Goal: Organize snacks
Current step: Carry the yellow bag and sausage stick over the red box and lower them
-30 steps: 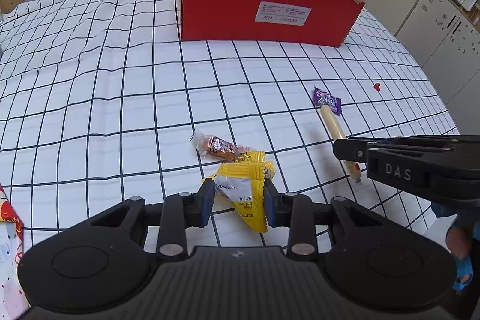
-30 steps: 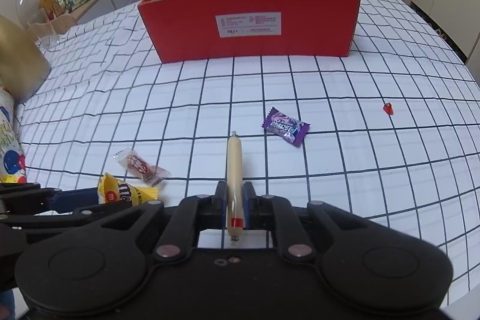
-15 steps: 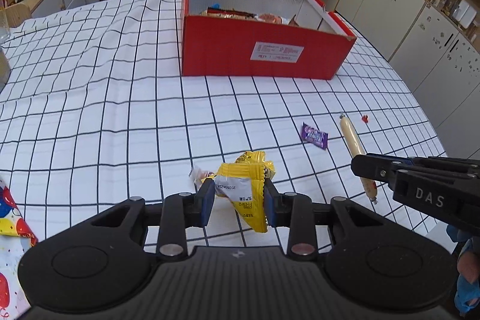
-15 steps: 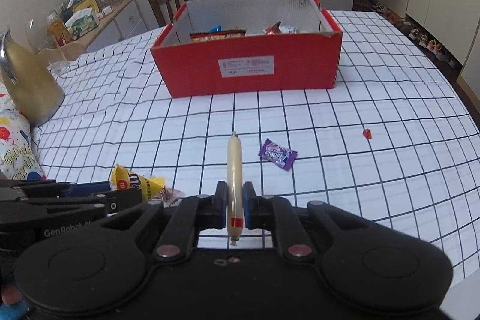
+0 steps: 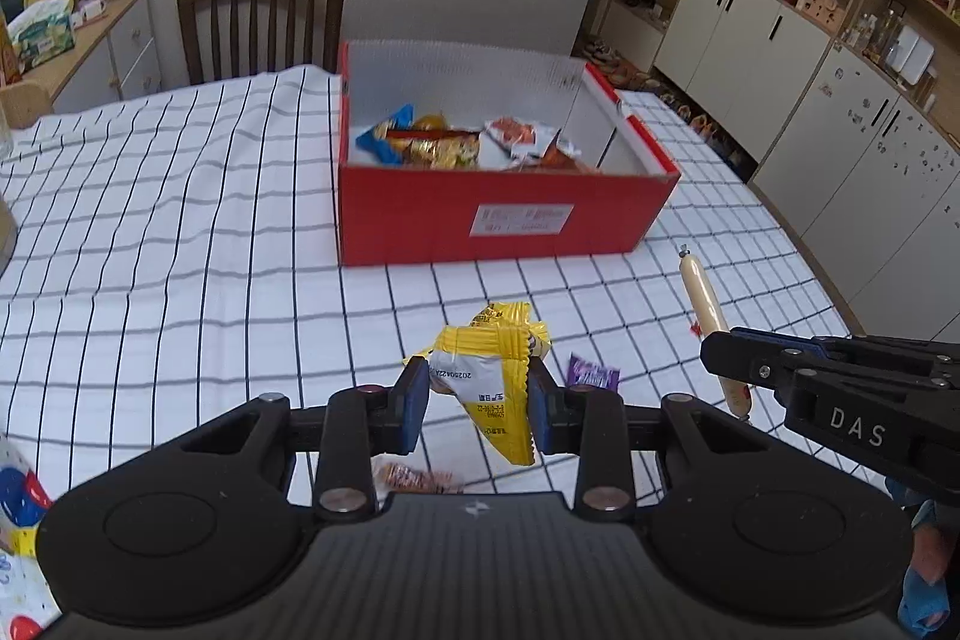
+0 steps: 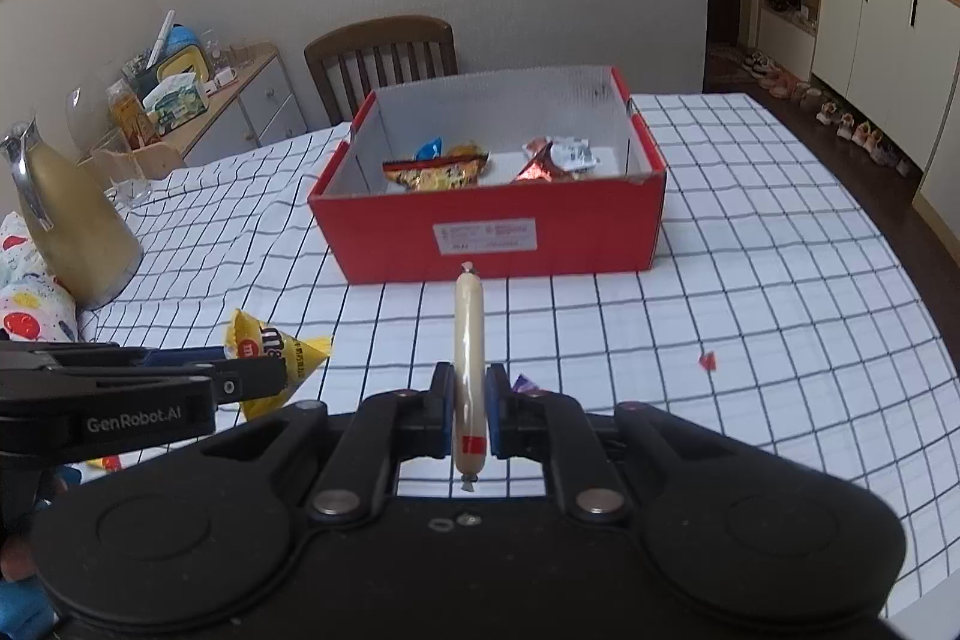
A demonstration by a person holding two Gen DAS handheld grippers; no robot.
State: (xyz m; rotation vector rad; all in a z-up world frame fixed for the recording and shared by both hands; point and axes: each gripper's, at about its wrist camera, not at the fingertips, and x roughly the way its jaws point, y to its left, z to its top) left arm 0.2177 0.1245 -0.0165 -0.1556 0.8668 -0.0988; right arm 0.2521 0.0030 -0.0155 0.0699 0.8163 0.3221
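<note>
My left gripper [image 5: 478, 403] is shut on a yellow candy bag [image 5: 495, 376], held above the checked tablecloth. My right gripper [image 6: 466, 409] is shut on a pale sausage stick [image 6: 468, 340] that points forward toward the red box [image 6: 492, 235]. From the left wrist view the sausage stick [image 5: 705, 304] juts out of the right gripper [image 5: 729, 370] to my right. From the right wrist view the yellow bag [image 6: 270, 361] hangs in the left gripper [image 6: 264, 379] at my left. The red box [image 5: 498, 220] holds several wrapped snacks [image 5: 462, 145].
A purple candy [image 5: 593, 373] and a clear-wrapped snack [image 5: 414, 478] lie on the cloth below my left gripper. A small red scrap [image 6: 708, 360] lies to the right. A gold jug [image 6: 66, 220] stands at the left edge; a wooden chair [image 6: 384, 58] is behind the box.
Both grippers have risen with their snacks and tipped up, so the inside of the red box now shows. The purple candy and wrapped snack have dropped lower in view.
</note>
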